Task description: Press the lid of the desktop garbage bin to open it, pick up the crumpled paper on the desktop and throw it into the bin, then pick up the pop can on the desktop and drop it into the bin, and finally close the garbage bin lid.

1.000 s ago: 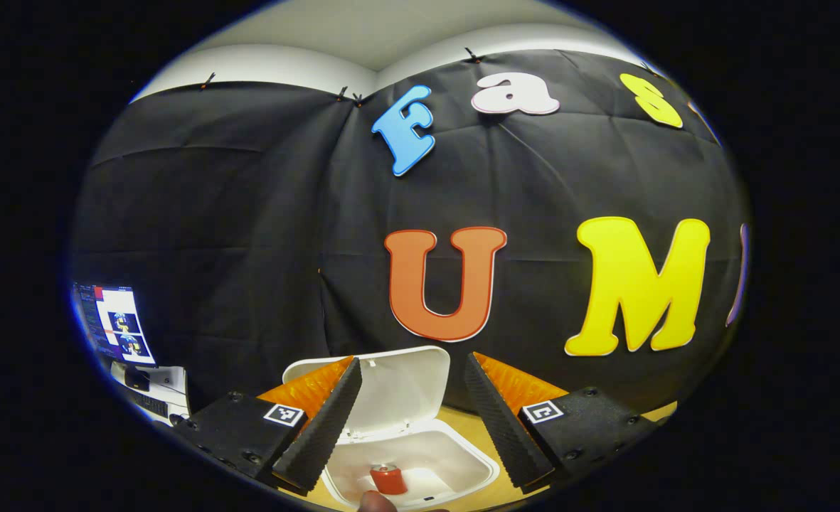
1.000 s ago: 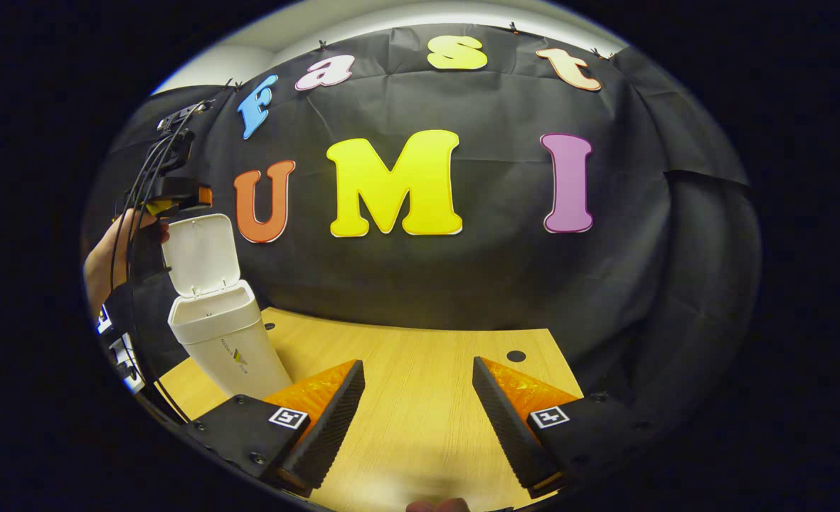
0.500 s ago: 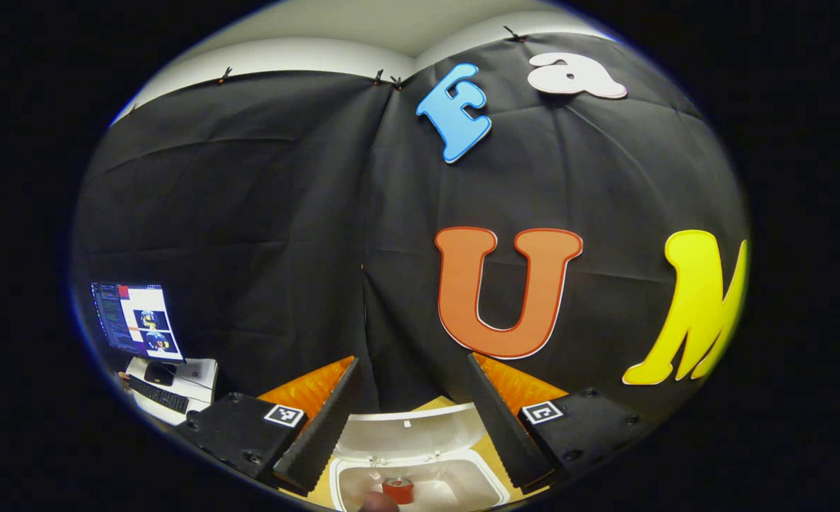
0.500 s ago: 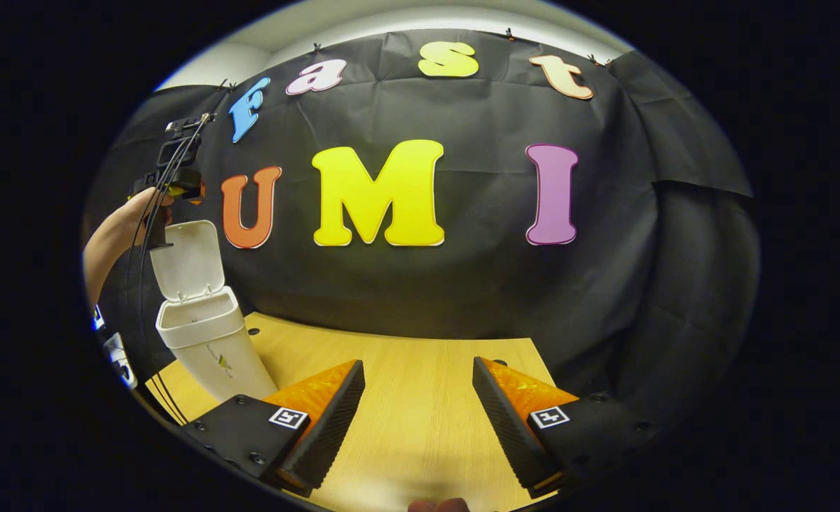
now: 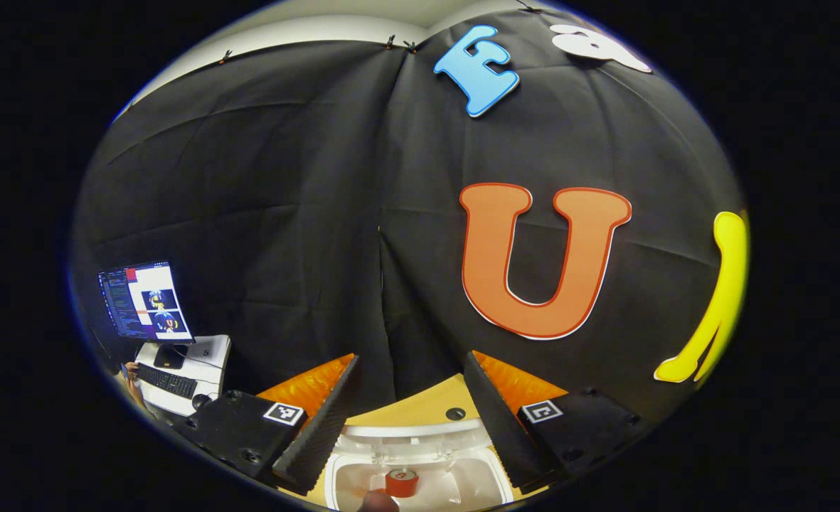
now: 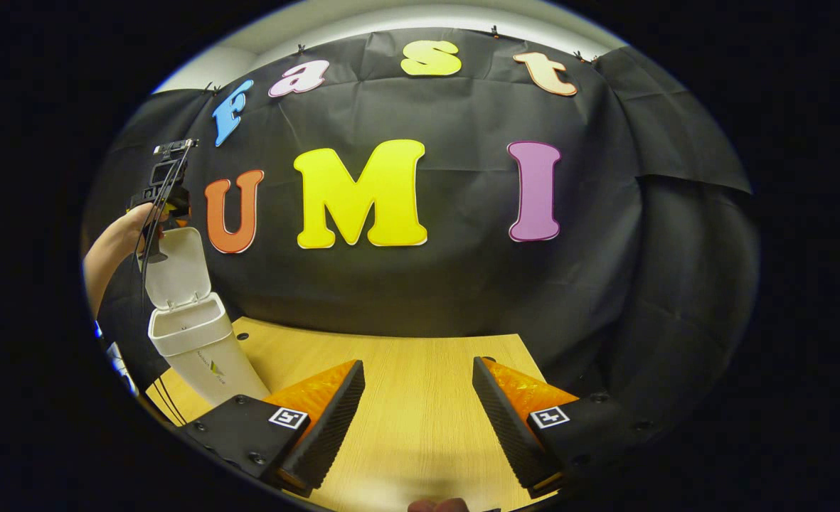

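Pop can (image 5: 401, 483) already down in bin (image 6: 199, 352); lid (image 6: 176, 269) stands upright behind opening. Your left gripper (image 5: 409, 419) hovers above it, fingers spread wide, holding nothing. Right gripper (image 6: 418, 419) over bare desk (image 6: 420, 370), fingers likewise wide, empty. Lid looks light, stiff, hinged: push its top edge forward and down, no pinching needed.

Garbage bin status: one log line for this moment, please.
lid: open | pop can: inside garbage bin | left gripper: above bin, jaws open | right gripper: open, empty

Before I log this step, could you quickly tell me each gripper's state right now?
Left gripper: open, empty, above the bin.
Right gripper: open, empty, over the table.
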Available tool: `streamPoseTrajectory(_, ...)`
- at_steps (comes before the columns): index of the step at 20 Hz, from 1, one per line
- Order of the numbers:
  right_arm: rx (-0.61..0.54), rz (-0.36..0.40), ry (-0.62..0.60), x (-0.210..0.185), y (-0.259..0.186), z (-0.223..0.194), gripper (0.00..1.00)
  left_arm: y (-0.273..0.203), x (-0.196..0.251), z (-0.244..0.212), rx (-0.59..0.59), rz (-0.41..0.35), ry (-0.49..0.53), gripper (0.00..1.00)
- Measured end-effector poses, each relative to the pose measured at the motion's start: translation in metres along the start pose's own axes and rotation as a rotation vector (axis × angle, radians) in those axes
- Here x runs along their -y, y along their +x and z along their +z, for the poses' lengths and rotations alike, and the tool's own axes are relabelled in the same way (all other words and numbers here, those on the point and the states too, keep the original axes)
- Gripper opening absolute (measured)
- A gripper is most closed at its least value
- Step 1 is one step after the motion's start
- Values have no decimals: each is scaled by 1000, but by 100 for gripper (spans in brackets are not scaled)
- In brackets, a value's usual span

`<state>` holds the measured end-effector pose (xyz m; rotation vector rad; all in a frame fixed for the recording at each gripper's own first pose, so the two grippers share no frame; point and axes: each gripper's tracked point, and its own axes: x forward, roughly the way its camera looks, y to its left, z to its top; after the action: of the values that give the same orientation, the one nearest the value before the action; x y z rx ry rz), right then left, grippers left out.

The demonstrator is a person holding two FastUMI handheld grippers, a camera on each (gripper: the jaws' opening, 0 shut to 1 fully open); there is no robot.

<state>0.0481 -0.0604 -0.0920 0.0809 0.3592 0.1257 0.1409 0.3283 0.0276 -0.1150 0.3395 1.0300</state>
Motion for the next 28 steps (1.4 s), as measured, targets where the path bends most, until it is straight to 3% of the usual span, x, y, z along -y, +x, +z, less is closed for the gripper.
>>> streamPoseTrajectory(9,-7,12,12,6,-10,-9,97,-39,2,-25,12,-4,-13,94)
streamPoseTrajectory(18,-21,27,-17,18,-25,-21,97,-89,11,-99,-31,-12,-41,94)
streamPoseTrajectory(28,-56,9,-52,26,-26,-31,97,-90,10,-178,-83,-8,-37,94)
